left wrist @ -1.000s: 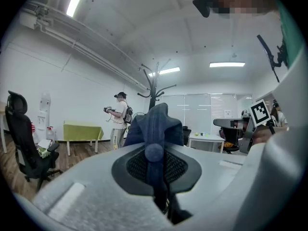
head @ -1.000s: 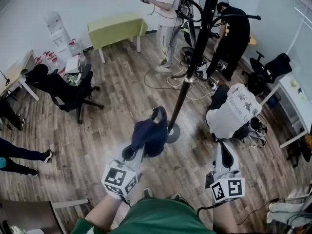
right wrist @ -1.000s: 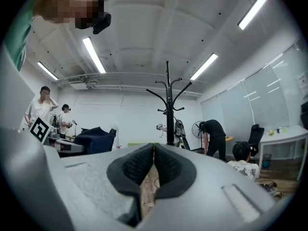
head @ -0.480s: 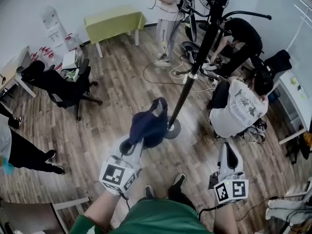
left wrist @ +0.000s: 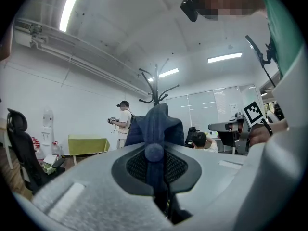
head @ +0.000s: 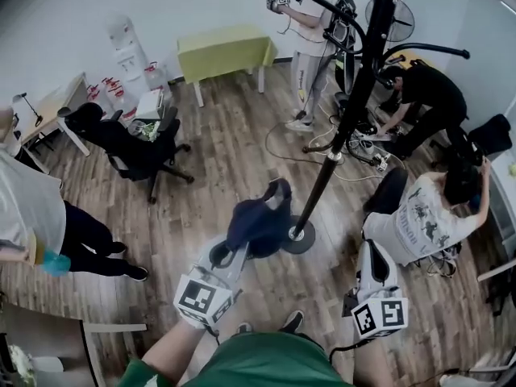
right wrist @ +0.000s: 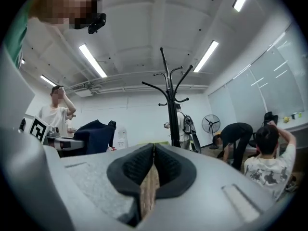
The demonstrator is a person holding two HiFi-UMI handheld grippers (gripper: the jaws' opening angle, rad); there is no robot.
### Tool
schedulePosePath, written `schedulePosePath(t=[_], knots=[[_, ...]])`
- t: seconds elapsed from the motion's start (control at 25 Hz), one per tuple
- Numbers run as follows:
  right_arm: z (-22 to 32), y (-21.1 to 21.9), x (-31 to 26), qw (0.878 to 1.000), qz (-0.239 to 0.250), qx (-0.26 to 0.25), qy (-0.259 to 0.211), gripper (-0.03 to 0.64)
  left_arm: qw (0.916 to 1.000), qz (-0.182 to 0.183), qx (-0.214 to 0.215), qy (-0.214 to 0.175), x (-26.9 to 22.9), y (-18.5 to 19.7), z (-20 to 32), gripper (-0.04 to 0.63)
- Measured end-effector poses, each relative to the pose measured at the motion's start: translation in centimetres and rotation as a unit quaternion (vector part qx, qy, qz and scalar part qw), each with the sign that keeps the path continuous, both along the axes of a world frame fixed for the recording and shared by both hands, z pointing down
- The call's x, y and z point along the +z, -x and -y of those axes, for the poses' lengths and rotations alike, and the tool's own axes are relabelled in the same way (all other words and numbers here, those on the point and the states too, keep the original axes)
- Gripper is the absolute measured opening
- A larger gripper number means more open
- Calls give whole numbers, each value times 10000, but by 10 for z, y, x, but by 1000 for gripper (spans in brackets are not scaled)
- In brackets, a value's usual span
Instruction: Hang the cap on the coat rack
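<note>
A dark blue cap [head: 258,222] hangs from my left gripper [head: 234,250], which is shut on its fabric and held level. In the left gripper view the cap [left wrist: 157,123] rises straight ahead of the left gripper [left wrist: 155,154] and hides most of the black coat rack [left wrist: 155,83] behind it. The rack's pole [head: 355,107] slants down to a round base [head: 300,237] just right of the cap. My right gripper [head: 370,250] is shut with nothing in it. In the right gripper view the right gripper [right wrist: 153,150] faces the rack [right wrist: 169,100], with the cap [right wrist: 94,136] at left.
A person in a white shirt [head: 419,224] crouches right of the rack's base. Another in black [head: 427,95] bends over cables [head: 355,147]. A third person [head: 310,22] stands at the back and a fourth [head: 40,216] at left. An office chair [head: 133,147] and green table [head: 222,51] stand beyond.
The view has swung, so the table and chair sit further right. Both grippers moved across the room with the cap still held. A person in white has come in at the left.
</note>
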State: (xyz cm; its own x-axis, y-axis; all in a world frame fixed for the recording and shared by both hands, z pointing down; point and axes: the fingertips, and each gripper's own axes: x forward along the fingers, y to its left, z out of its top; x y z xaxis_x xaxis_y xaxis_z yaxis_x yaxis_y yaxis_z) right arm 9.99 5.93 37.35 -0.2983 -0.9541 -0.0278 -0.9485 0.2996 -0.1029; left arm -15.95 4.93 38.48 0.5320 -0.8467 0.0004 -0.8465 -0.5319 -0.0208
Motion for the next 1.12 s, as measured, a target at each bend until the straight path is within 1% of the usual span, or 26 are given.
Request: schedulePosePath(t=[0.28,0.48,0.64,0.84,0.92,1.12], knots=[[43,-37,-4,9984,160,-535,-78,6,9986,143,-514,-65,0,-34,20,23],[57,-66,1,9971,197,-738,-41,6,9968,190,-769,-61,2,-57,33,23],[64,-86,8,9969,280,-734,55,6,9961,298,-827,12,8,-69,48,23],[83,-109,19,9971,407,-613,214,6,9953,477,-838,67,20,-79,80,23],[87,-113,24,9972,435,-553,260,6,9951,533,-827,123,29,-78,91,23],[99,-118,22,9985,321,-336,299,6,9947,629,-749,301,51,-71,122,23]])
